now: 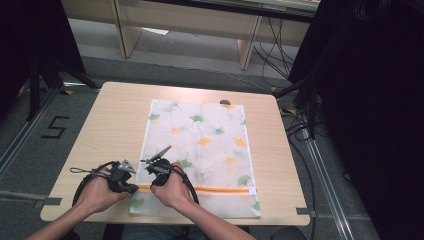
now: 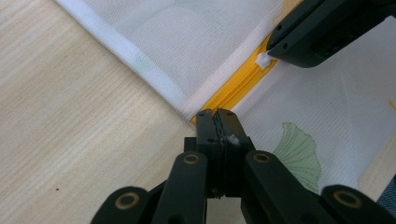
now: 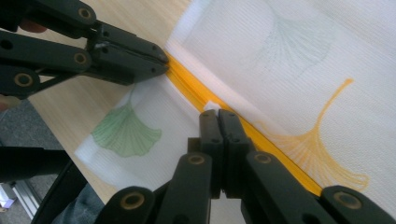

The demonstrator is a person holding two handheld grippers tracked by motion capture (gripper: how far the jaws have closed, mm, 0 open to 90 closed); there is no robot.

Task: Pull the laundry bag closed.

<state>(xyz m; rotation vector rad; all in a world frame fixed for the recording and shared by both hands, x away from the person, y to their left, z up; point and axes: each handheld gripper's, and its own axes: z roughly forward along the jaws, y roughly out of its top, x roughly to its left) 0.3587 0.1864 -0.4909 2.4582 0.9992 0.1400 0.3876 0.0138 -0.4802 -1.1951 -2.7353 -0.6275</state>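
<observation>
Left claw [image 2: 218, 122] pinches the bag [image 1: 210, 140] at the zipper [image 2: 238, 88] end; right claw [image 3: 218, 122] grips the white zipper pull [image 3: 211, 106].

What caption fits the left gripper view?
Left gripper pinches the mesh bag beside its orange zipper.

White mesh laundry bag [image 1: 205, 145] with ginkgo-leaf print lying flat mid-table, orange zipper [image 1: 220, 189] running near its 6 o'clock edge, white zipper pull [image 3: 211, 106] sitting toward 9 o'clock end

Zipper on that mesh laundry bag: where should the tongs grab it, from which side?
Grip the small white pull tab on the orange zipper, coming from the person's side, low and nearly flat. The tab barely rises off the mesh bag, so shut jaws must pinch it edge-on.
</observation>
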